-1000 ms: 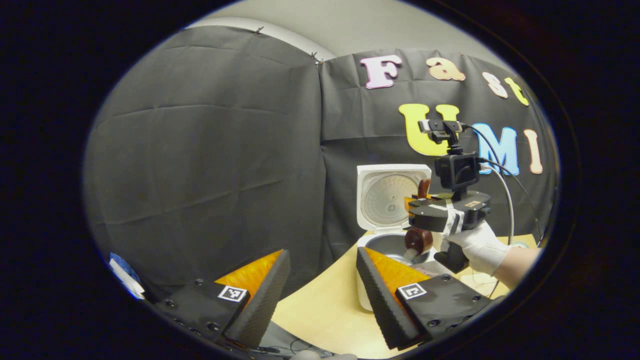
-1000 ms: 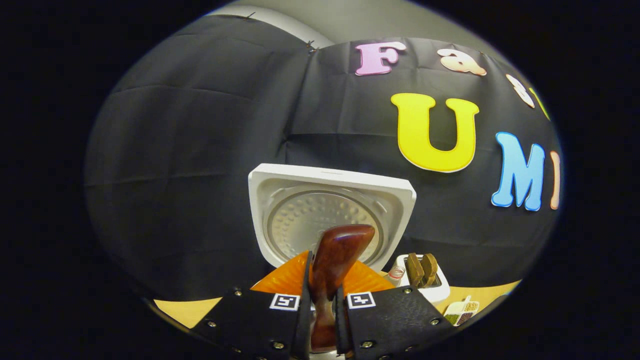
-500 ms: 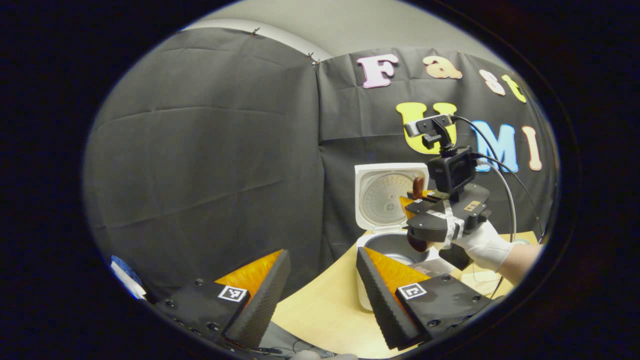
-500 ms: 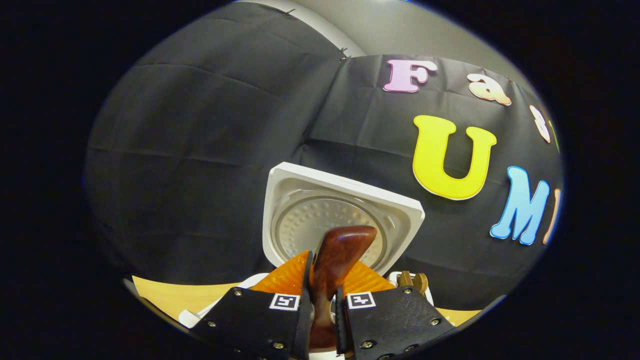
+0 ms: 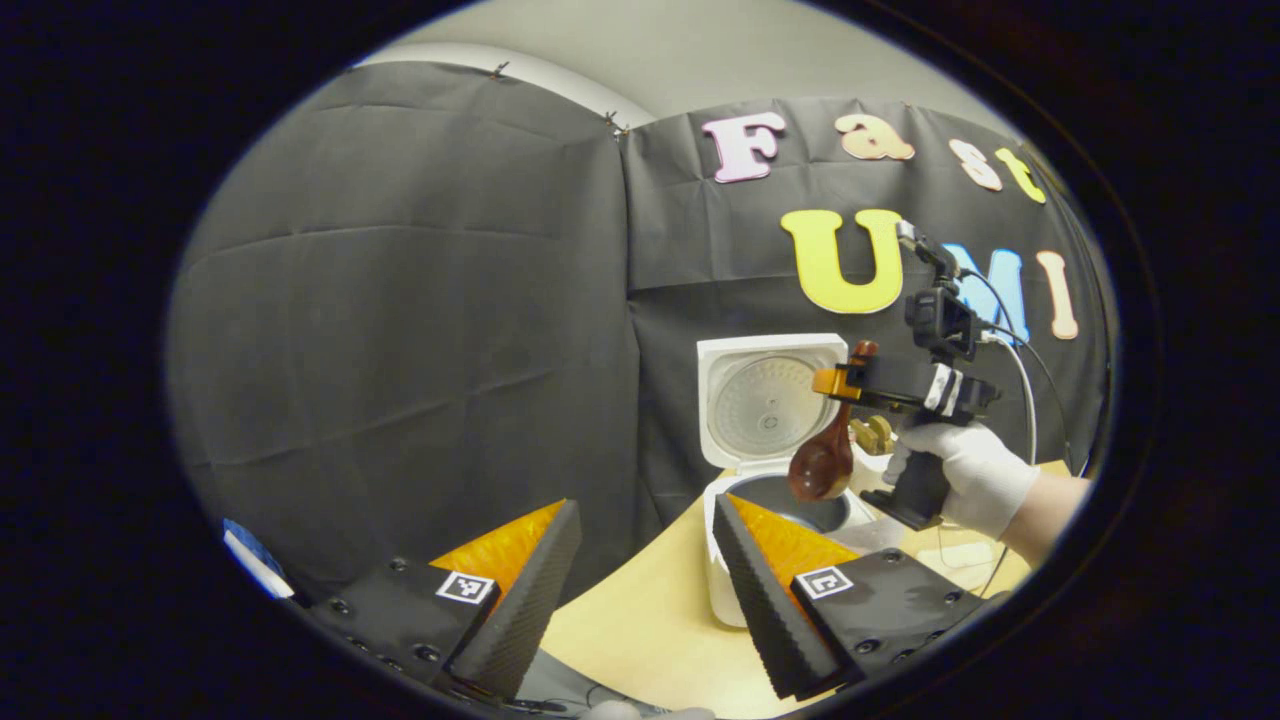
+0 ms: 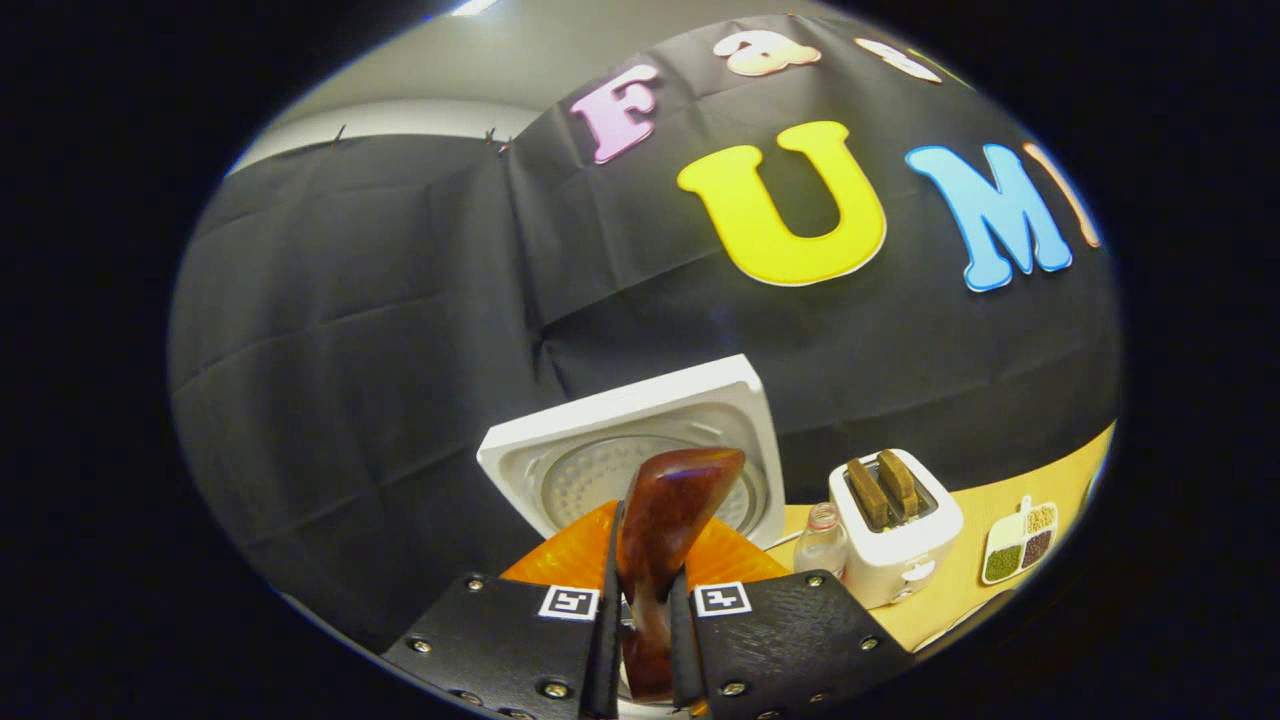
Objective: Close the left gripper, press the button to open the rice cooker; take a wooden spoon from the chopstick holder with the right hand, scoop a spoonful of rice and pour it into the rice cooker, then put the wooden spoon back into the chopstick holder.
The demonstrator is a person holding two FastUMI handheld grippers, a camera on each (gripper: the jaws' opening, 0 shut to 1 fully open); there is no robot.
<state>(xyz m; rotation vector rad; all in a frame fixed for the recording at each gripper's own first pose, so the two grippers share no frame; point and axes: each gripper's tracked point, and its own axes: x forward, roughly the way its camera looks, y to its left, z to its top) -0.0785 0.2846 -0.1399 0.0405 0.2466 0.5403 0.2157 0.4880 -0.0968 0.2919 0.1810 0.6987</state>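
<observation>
1. We see the right gripper (image 5: pixel 838 382), held by a gloved hand (image 5: pixel 965 478), clenched on the handle of the wooden spoon (image 5: pixel 826 462); in the right gripper view both fingers of the right gripper (image 6: pixel 645 620) press the spoon handle (image 6: pixel 660 545) between them.
2. In the left gripper view the spoon hangs bowl-down from those fingers, above the open pot of the rice cooker (image 5: pixel 745 545).
3. The left gripper (image 5: pixel 640 580) is released, its two fingers spread well apart with bare table showing between them; it grasps nothing.
4. The rice cooker stands at the back of the table with its lid (image 5: pixel 765 400) raised upright, the dimpled inner plate facing us; the right gripper view shows the same lid (image 6: pixel 640 440) just behind the spoon.
5. The table (image 5: pixel 640 620) is a pale yellow-wood surface, and the cooker sits on it near the black cloth wall (image 5: pixel 400 330).
6. To the right of the cooker in the right gripper view we find a small clear bottle (image 6: pixel 822 540), a white toaster (image 6: pixel 897 530) with two brown slices standing in its slots, and a divided white dish (image 6: pixel 1022 543) of grains, all on the table (image 6: pixel 960 590).
7. Above the black cloth a plain light-grey room wall (image 5: pixel 660 50) shows.
</observation>
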